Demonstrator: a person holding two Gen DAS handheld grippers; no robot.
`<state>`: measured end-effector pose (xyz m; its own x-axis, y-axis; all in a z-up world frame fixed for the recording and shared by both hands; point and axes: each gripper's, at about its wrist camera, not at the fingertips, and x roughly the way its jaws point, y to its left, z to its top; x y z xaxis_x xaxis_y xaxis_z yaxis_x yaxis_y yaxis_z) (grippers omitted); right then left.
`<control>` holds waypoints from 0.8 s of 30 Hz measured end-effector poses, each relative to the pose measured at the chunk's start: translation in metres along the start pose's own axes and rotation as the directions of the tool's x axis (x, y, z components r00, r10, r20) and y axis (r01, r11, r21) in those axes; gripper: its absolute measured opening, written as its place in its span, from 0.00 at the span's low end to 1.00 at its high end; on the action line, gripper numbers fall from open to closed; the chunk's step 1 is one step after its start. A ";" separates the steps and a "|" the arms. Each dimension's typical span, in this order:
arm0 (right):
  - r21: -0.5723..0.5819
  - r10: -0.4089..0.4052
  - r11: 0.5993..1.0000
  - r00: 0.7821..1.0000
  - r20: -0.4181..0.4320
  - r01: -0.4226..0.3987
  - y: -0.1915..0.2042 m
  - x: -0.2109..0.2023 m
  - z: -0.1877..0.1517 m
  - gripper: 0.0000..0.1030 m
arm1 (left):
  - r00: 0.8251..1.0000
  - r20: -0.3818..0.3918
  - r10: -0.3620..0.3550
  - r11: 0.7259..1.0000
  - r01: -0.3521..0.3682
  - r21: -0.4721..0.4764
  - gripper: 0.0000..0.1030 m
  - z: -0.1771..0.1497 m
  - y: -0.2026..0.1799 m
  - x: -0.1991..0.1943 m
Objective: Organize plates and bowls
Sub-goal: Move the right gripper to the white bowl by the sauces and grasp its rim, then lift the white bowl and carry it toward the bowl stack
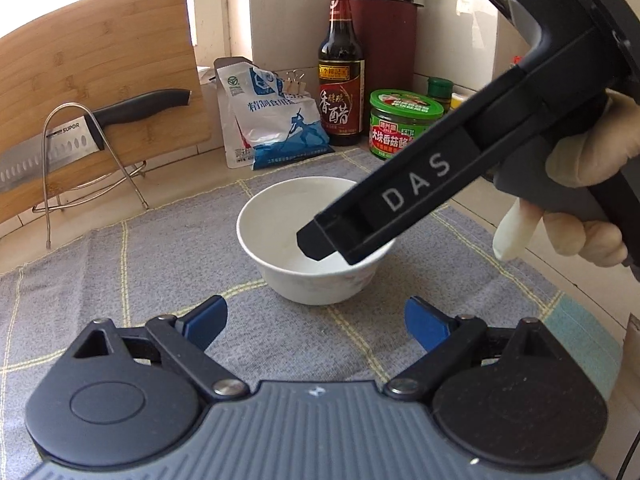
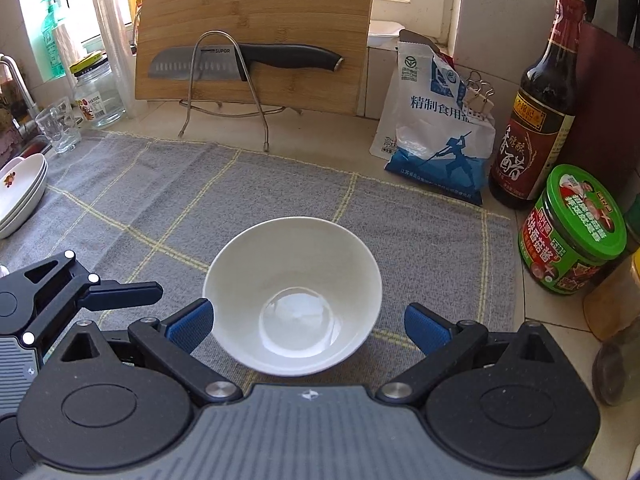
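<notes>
A white bowl [image 2: 292, 296] stands upright on the grey checked cloth [image 2: 160, 200]. My right gripper [image 2: 308, 326] is open and straddles the bowl: the left pad [image 2: 192, 324] is close to the rim, the right pad [image 2: 424, 328] stands clear of it. In the left wrist view the bowl [image 1: 280, 232] lies ahead of my left gripper [image 1: 318, 324], which is open with nothing between its pads. One finger of the right gripper [image 1: 400, 200] reaches over the bowl from the upper right, held by a gloved hand [image 1: 588, 168]. A stack of white plates [image 2: 20, 192] sits at the cloth's left edge.
Behind the cloth a knife [image 2: 240, 62] rests on a wire rack against a bamboo board [image 2: 256, 8]. A salt bag [image 2: 436, 140], vinegar bottle [image 2: 536, 120] and green-lidded jar [image 2: 572, 232] crowd the right. A glass jar [image 2: 96, 92] and cup [image 2: 60, 124] stand far left.
</notes>
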<state>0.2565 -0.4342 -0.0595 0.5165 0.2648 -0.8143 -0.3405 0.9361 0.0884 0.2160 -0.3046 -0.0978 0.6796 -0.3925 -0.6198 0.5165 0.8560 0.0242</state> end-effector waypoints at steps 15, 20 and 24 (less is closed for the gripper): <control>0.048 0.127 0.991 0.992 -0.029 -0.125 -0.025 0.029 0.014 0.77 | 1.000 0.005 0.006 1.000 -0.006 -0.019 0.84 0.014 -0.002 0.034; 0.051 0.137 0.990 0.990 -0.034 -0.135 -0.024 0.029 0.014 0.73 | 1.000 0.005 0.001 1.000 -0.001 -0.007 0.83 0.014 -0.003 0.035; 0.055 0.138 0.989 0.990 -0.035 -0.136 -0.025 0.028 0.014 0.72 | 1.000 0.002 -0.001 1.000 0.001 -0.009 0.83 0.015 -0.003 0.035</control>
<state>0.2905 -0.4467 -0.0767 0.4368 0.3835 -0.8137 -0.3636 0.9027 0.2302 0.2463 -0.3260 -0.1082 0.6801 -0.3939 -0.6183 0.5124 0.8586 0.0165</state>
